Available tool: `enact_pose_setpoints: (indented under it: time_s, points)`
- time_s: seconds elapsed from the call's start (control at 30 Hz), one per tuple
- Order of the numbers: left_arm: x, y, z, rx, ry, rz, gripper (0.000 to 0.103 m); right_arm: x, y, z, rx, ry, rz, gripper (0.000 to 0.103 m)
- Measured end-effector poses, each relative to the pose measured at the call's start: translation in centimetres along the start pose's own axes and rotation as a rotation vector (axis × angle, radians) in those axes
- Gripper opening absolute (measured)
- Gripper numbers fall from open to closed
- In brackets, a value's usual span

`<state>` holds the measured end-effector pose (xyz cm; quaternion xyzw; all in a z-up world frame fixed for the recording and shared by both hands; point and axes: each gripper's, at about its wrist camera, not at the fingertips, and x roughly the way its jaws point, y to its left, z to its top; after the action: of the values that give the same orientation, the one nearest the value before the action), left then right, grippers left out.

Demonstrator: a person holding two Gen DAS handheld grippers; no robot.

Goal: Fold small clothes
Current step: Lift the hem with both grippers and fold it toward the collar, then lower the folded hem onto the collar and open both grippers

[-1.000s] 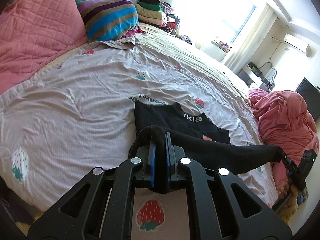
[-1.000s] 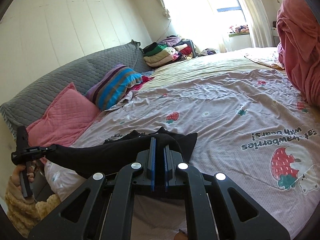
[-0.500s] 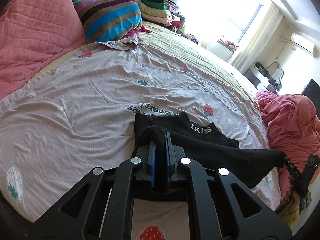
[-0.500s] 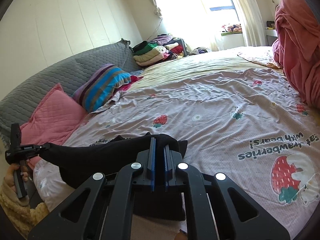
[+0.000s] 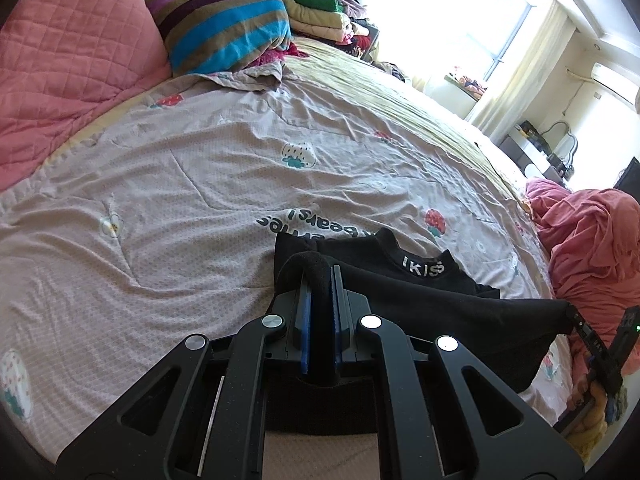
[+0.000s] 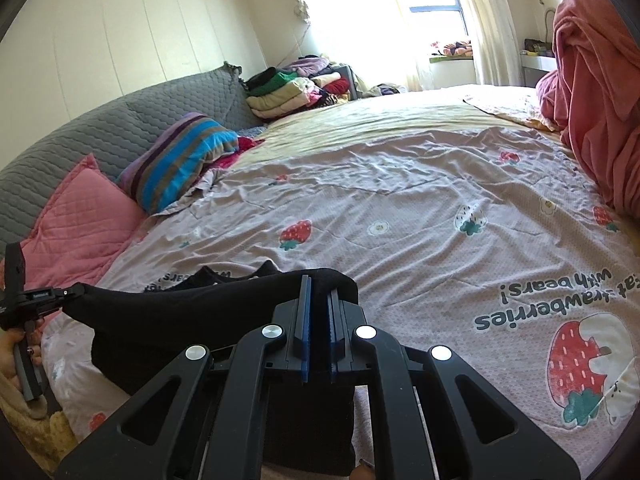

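A small black garment with white lettering on its collar lies on the lilac strawberry-print bedsheet. Its near edge is lifted and stretched between my two grippers. My left gripper is shut on one corner of that edge. My right gripper is shut on the other corner of the black garment. The right gripper also shows at the right edge of the left wrist view, and the left gripper at the left edge of the right wrist view. The collar end rests flat on the sheet.
A pink quilted pillow and a striped pillow lie against the grey headboard. A stack of folded clothes sits at the far end of the bed. A pink blanket heap lies to the right.
Both grippers have moved forward over the bed with the lifted black edge, carrying it toward the collar end. The garment stays gripped at both corners.
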<state>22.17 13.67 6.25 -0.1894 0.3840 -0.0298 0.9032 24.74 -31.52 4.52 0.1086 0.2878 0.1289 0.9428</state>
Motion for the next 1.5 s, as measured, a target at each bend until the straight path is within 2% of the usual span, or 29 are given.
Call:
enact_pose_setpoints:
  time_s: [0.43,0.57,0.63,0.67,0.7,0.8,0.9,0.93,1.0,1.03,1.27,1.37,1.5]
  points:
    - [4.0,0.6,-0.2,-0.007,0.037,0.013,0.003,4.3,-0.6,-1.4,0.028,0.084,-0.063,0.006]
    - [3.8,0.6,-0.5,0.003,0.017,0.027,0.005,5.0,-0.4,-1.9,0.019,0.094,-0.086,0.011]
    - [3.4,0.5,-0.5,0.02,0.0,0.047,0.005,5.0,-0.3,-2.1,0.01,0.089,-0.104,0.023]
    - [3.1,0.4,-0.5,0.027,-0.01,0.049,0.005,4.8,-0.3,-2.2,0.008,0.08,-0.113,0.037]
    - [2.7,0.4,-0.6,0.031,-0.018,0.053,0.005,4.7,-0.3,-2.3,0.009,0.074,-0.115,0.038]
    - [1.7,0.0,-0.8,0.052,-0.045,0.058,0.005,4.0,-0.4,-2.6,0.028,0.065,-0.096,0.038]
    - [1.3,-0.9,-1.6,0.095,-0.039,0.053,0.005,3.3,0.2,-3.0,0.008,0.068,-0.068,0.038]
    - [1.4,-1.2,-1.9,0.109,-0.033,0.055,0.005,3.1,0.6,-3.2,-0.009,0.074,-0.061,0.037]
    - [2.2,-1.8,-2.8,0.141,0.002,0.05,0.005,3.1,1.7,-3.9,-0.054,0.099,-0.039,0.025]
    - [2.9,-2.2,-3.3,0.158,0.025,0.051,0.005,3.2,2.2,-4.2,-0.073,0.113,-0.032,0.023]
    - [7.0,-3.2,-6.1,0.228,0.127,0.092,0.005,7.7,4.1,-6.7,-0.177,0.256,-0.057,0.022]
    - [8.2,-3.7,-6.0,0.261,0.135,0.121,0.005,9.3,4.6,-6.7,-0.217,0.264,-0.074,0.022]
    - [9.4,-3.6,-5.1,0.257,0.145,0.125,0.005,11.9,5.0,-5.7,-0.229,0.288,-0.086,0.022]
